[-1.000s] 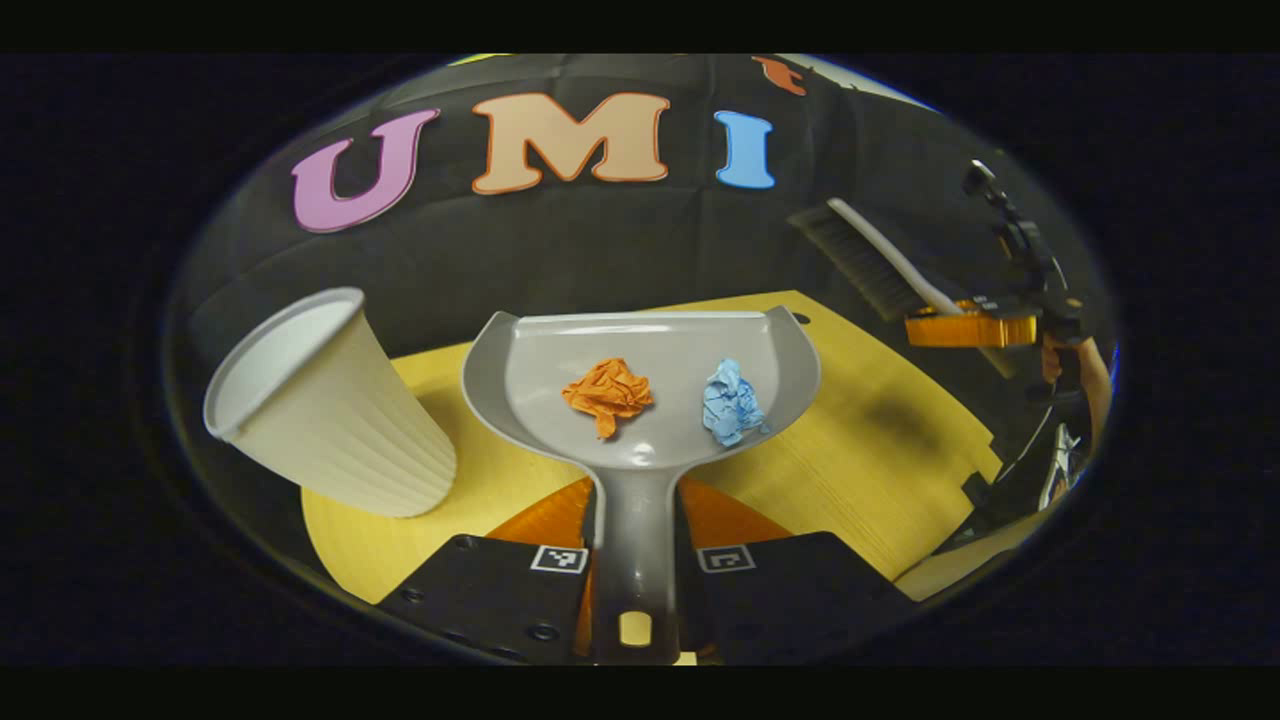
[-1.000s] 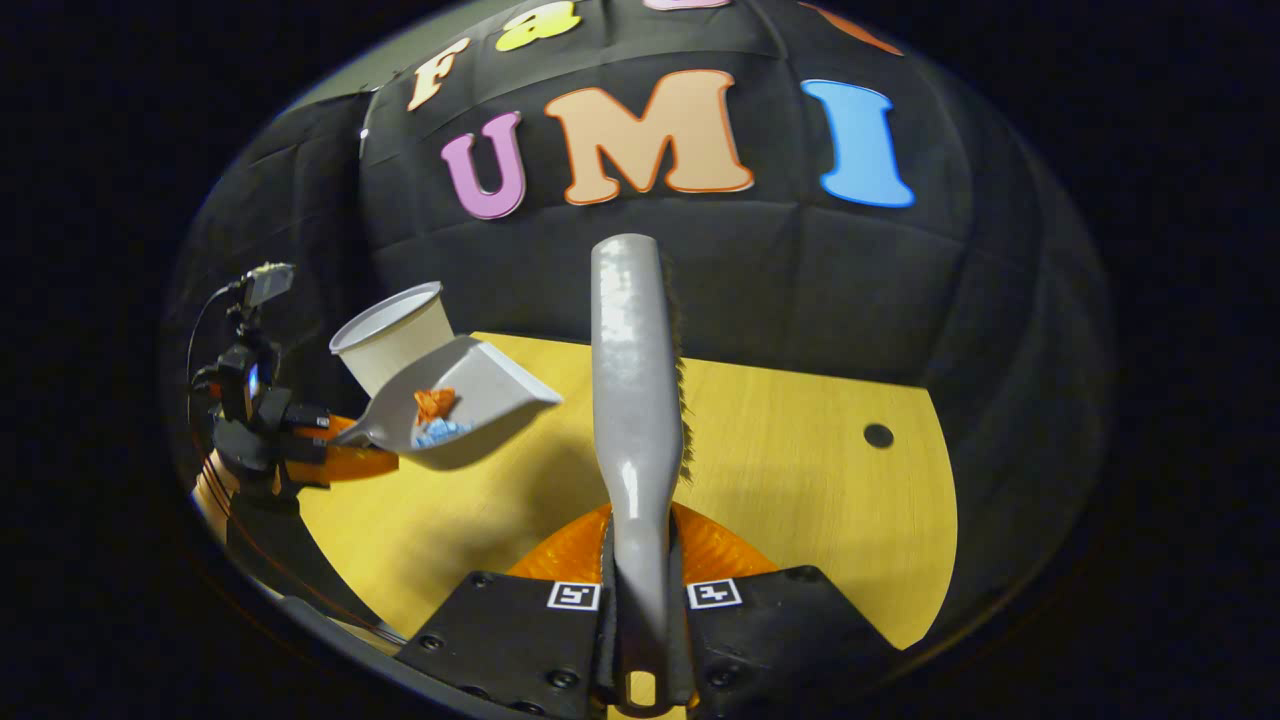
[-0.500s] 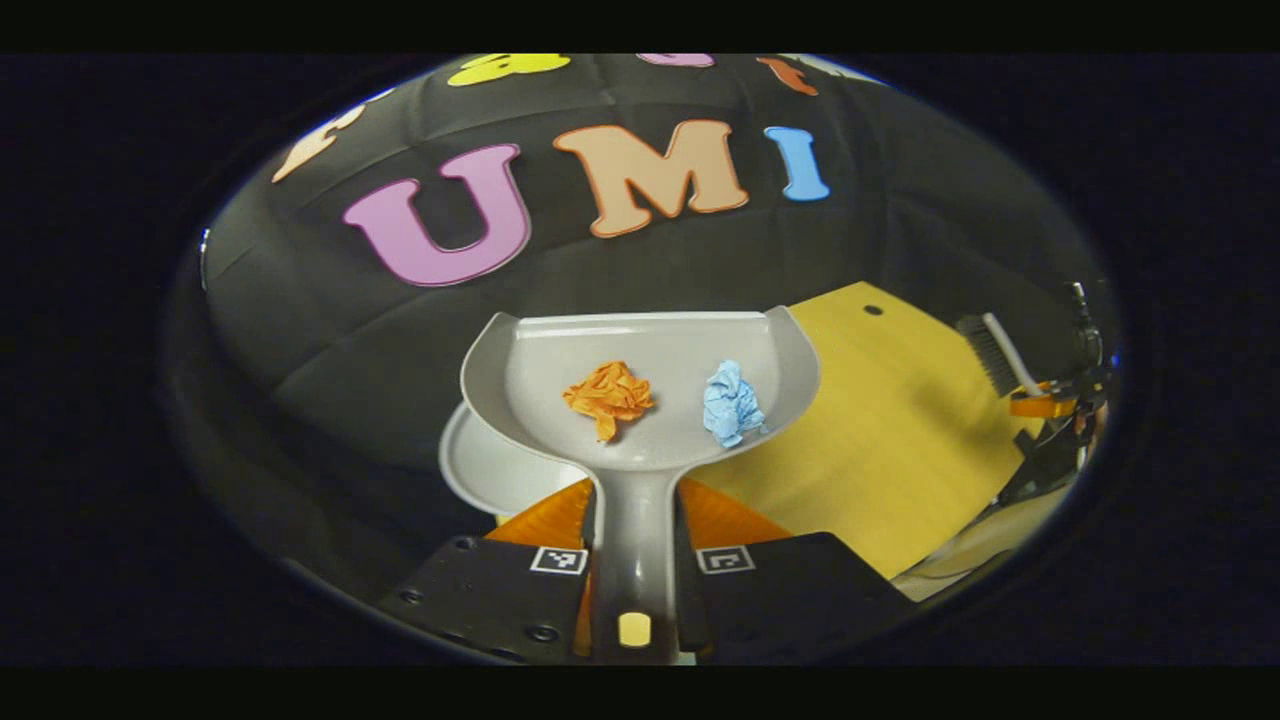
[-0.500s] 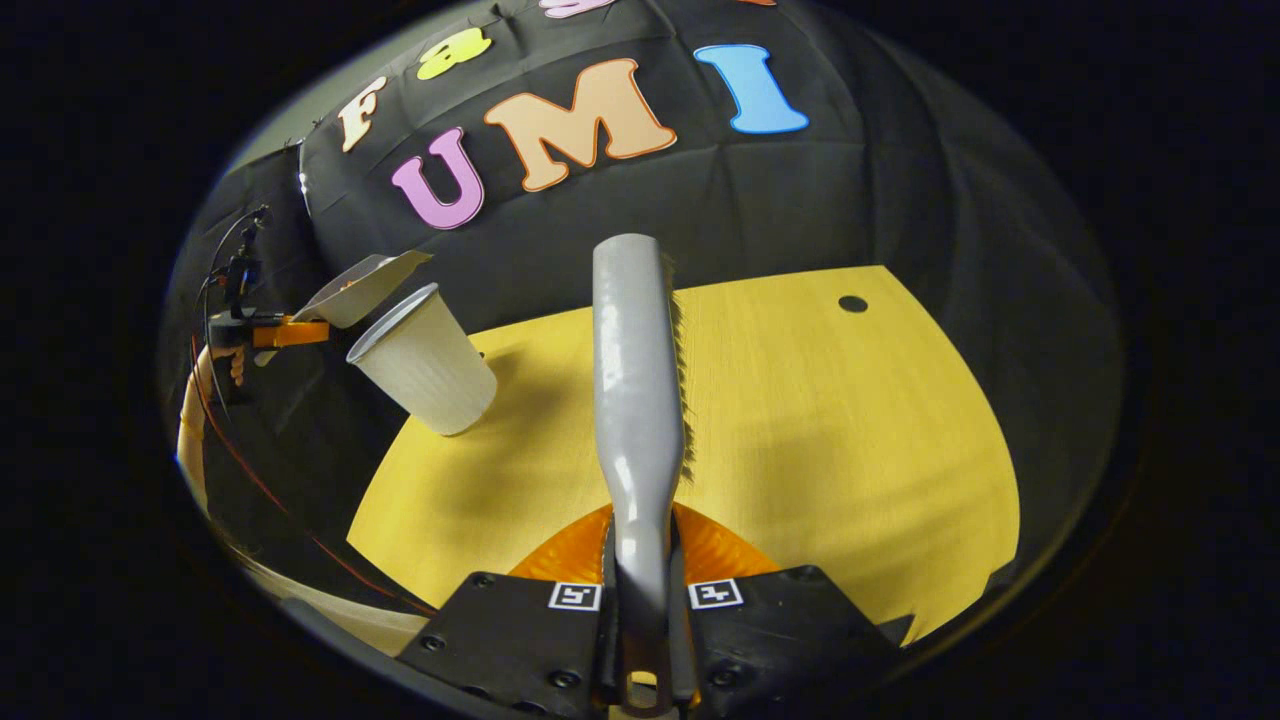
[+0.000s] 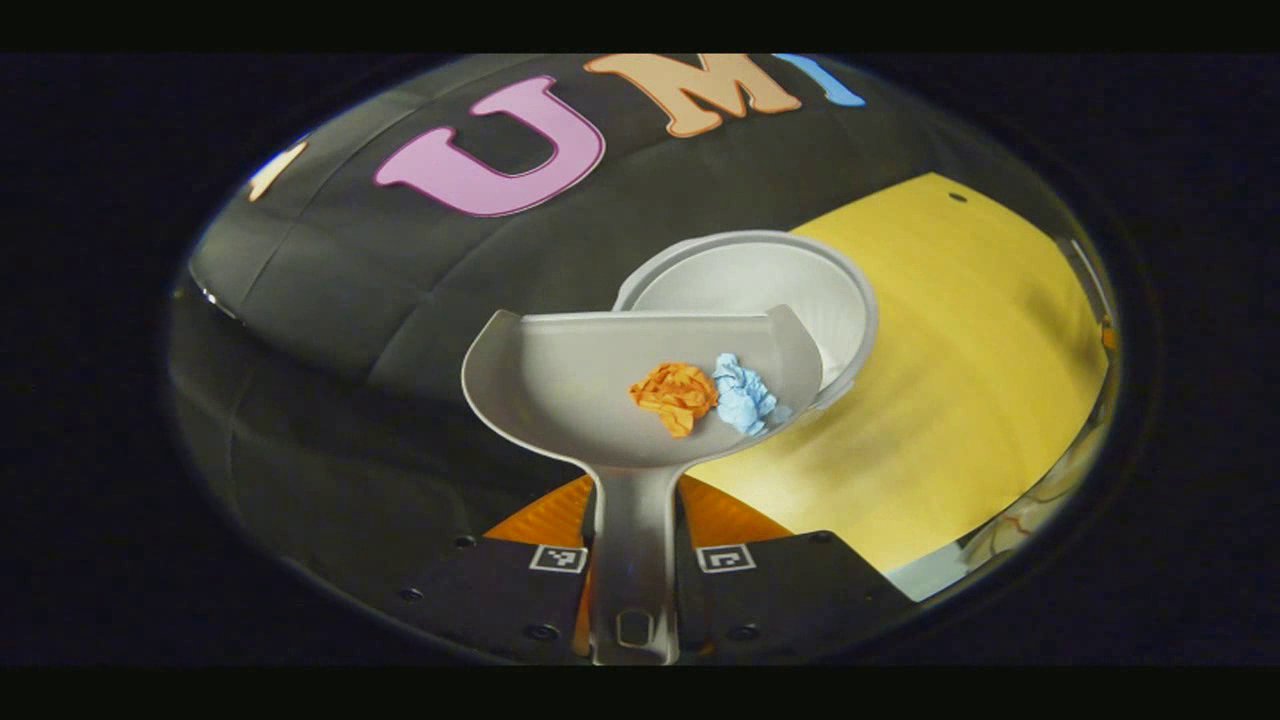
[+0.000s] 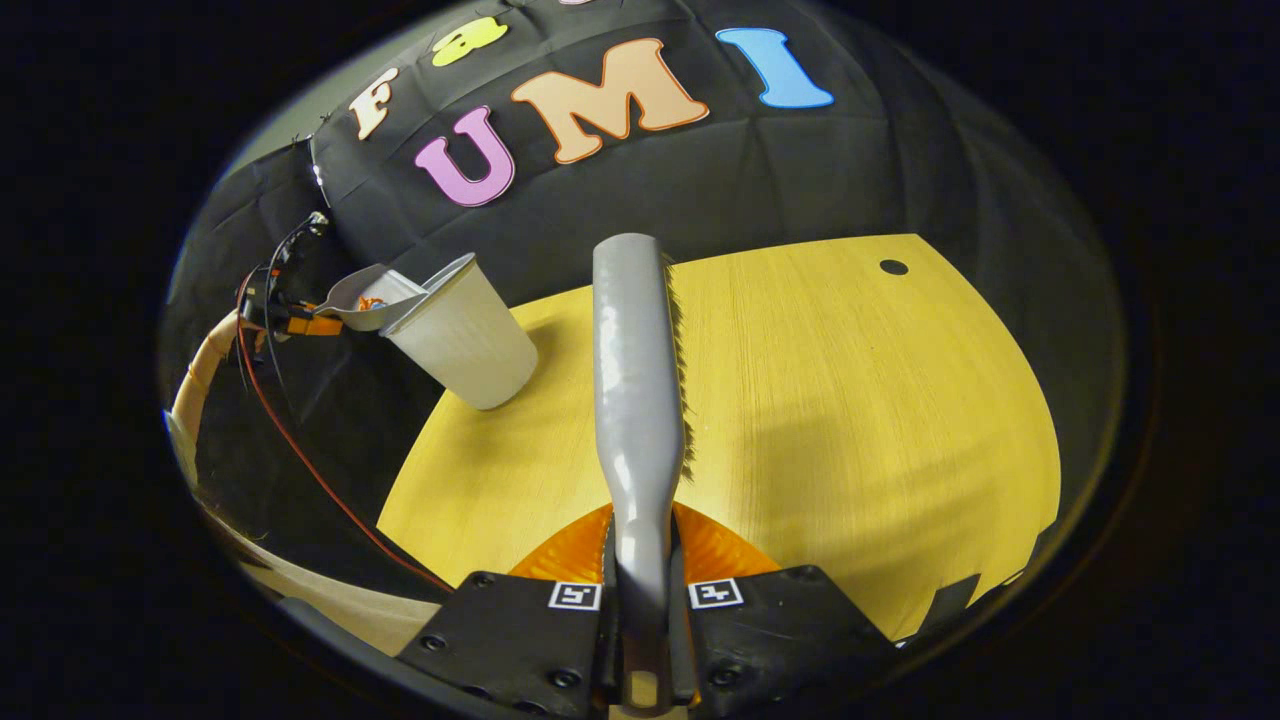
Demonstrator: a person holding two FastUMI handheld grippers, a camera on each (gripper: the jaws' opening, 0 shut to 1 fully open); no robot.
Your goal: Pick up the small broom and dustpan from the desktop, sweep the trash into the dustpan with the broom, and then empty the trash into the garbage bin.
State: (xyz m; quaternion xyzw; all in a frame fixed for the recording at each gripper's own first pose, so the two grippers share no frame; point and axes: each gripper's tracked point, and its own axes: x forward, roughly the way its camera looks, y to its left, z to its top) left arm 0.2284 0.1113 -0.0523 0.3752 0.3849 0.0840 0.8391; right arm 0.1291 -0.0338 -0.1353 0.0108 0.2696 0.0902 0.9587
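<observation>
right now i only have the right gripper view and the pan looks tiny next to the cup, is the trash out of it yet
observer: No. In the left gripper view an orange wad and a blue wad lie in the dustpan, side by side toward its right.
operator: is the pan over the cup
observer: Its front lip overlaps the near rim of the white cup, whose inside looks empty.
operator: grip ok
observer: The left claw is shut on the pan's handle.
</observation>
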